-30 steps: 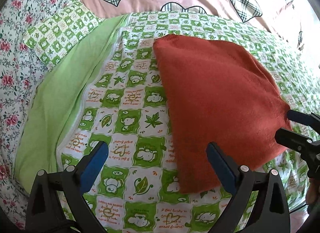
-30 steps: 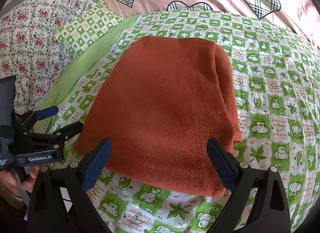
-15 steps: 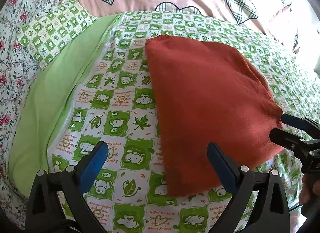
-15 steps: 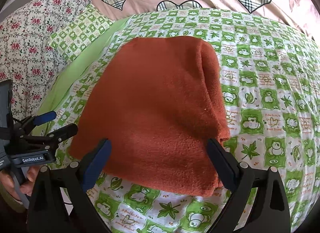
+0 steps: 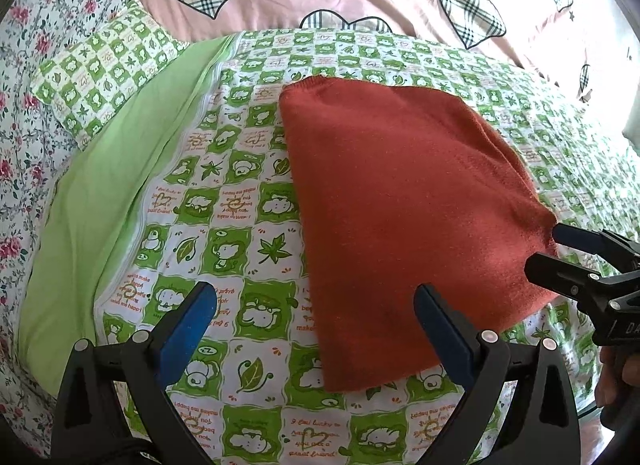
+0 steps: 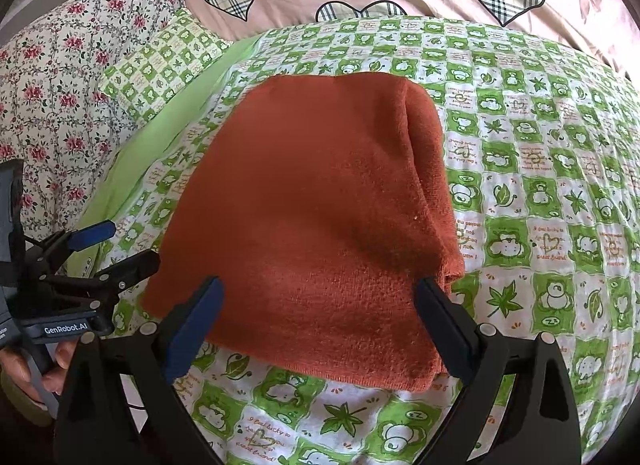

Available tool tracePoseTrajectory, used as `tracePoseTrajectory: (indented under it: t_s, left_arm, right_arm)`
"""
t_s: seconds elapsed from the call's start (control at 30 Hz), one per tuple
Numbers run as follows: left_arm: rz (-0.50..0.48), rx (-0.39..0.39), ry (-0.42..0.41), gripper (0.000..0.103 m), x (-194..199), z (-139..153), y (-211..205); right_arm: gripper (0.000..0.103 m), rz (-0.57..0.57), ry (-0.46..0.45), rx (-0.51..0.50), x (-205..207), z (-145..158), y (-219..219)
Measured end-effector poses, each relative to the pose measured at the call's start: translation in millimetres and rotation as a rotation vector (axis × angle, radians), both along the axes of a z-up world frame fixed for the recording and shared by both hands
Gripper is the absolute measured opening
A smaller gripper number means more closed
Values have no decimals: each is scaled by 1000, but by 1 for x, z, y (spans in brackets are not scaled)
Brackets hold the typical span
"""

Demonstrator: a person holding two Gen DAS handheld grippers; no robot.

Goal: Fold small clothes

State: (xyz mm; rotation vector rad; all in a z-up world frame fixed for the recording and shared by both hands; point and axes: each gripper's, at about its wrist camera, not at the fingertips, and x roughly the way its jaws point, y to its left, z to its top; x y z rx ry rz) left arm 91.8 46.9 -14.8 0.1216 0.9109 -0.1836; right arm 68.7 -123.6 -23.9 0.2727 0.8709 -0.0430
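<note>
left gripper [image 5: 316,329] | left wrist view: jaws spread wide, nothing held; folded rust garment [image 5: 404,205] laid ahead-right on checked quilt [image 5: 224,201], long axis running away | right wrist view: right gripper [image 6: 318,325] spread wide, empty, garment's near edge straddled, judged nearer

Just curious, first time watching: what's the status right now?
Left gripper open, right gripper open, both empty. Folded rust-orange knit garment flat on green-checked quilt. Nothing in the way.
</note>
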Motion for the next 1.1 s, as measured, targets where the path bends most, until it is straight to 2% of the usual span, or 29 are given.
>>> tracePoseTrajectory:
  t_s: [1.1]
  left_arm:
    - [-11,3,-16,100,-2,5,-3]
  right_arm:
    - [96,8,-39,12,0,11,0]
